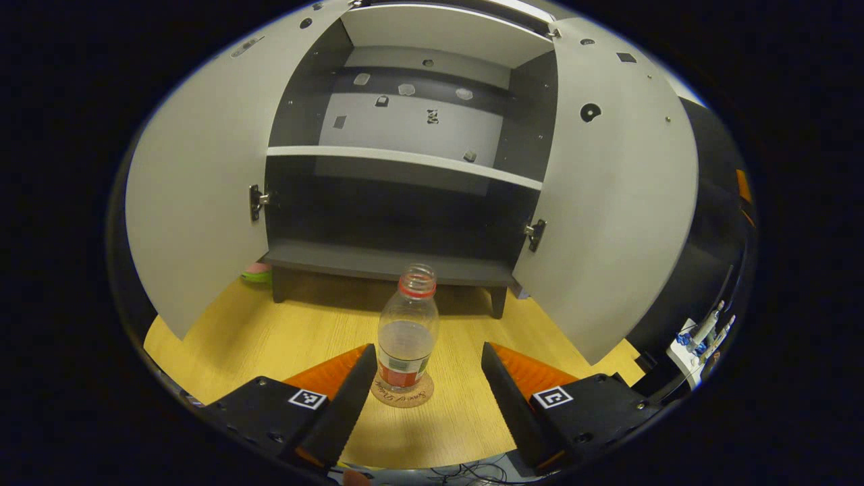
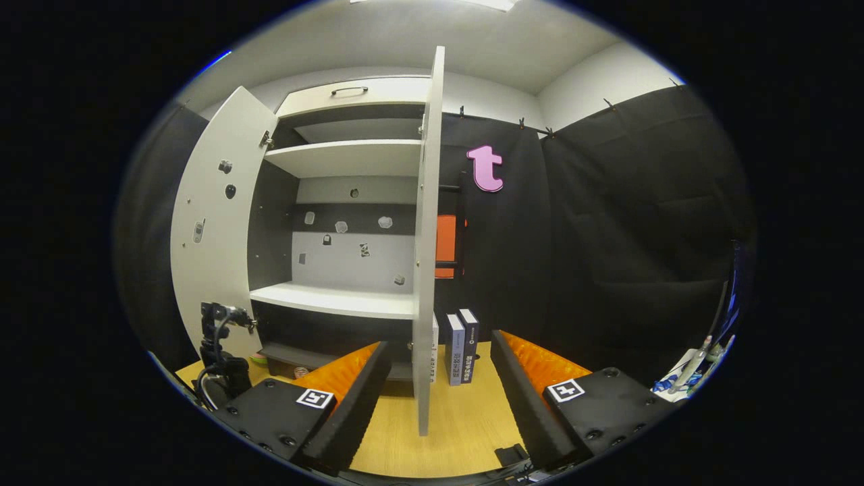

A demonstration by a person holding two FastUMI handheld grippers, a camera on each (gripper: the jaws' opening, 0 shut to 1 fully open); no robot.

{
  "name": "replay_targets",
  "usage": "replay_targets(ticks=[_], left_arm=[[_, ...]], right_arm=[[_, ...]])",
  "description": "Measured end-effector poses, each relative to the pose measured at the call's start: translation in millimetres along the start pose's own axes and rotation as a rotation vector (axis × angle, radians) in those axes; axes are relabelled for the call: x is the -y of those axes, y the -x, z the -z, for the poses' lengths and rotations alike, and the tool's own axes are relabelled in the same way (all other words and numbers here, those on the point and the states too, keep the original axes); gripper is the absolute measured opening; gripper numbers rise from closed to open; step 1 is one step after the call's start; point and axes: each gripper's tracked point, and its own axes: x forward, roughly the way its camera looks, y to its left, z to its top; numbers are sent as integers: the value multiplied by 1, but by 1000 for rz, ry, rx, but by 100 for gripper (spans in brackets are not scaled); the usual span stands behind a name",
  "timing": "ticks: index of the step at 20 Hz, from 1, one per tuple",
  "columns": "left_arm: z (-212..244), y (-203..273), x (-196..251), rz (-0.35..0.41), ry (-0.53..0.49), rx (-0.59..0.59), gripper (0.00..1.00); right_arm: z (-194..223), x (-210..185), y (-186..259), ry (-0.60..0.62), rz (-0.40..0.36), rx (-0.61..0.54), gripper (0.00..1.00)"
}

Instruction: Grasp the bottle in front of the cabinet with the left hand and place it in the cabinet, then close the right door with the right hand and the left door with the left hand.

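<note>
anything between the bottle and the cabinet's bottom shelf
No. In the left gripper view only bare wooden tabletop lies between the bottle and the cabinet. The left tool is open around the bottle.

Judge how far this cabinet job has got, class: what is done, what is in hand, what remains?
Nothing looks finished yet. The bottle stands on a coaster on the table before the cabinet, ungrasped. In hand: the left tongs are open, fingers either side of it. Left to do: grasp it, place it inside, then shut the right door facing the open right tongs, and the left door.
</note>
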Motion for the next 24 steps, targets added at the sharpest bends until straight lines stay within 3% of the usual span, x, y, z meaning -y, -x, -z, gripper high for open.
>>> replay_targets(ticks=[5, 6, 7, 10, 11, 12, 13, 16, 20, 24], left_arm=[[27, -33, -15, -59, -8, -63, 96], [29, -38, -16, -60, -6, -68, 95], [29, -42, -17, -66, -10, -68, 96], [33, -60, -23, -91, -12, -83, 96], [35, -66, -21, -78, -7, -91, 96], [34, -68, -21, -76, -7, -94, 95], [30, -69, -21, -72, -18, -93, 94], [12, -65, -17, -58, -80, -68, 77], [-22, -44, -2, -3, -61, -65, 77], [-82, -11, 11, 40, -35, -47, 76]], right_arm=[[8, 18, -7, -11, 2, -24, 99], [10, 21, -8, -19, 2, -31, 90], [13, 25, -8, -24, 6, -39, 99], [22, 36, -11, -23, 16, -64, 99], [25, 38, -11, -22, 17, -69, 90], [26, 39, -12, -27, 13, -73, 99], [26, 39, -11, -34, 10, -74, 99], [28, 42, -11, -38, 13, -77, 99], [22, 42, -13, -24, 8, -67, 98], [12, 40, -13, -13, -9, -60, 99]])
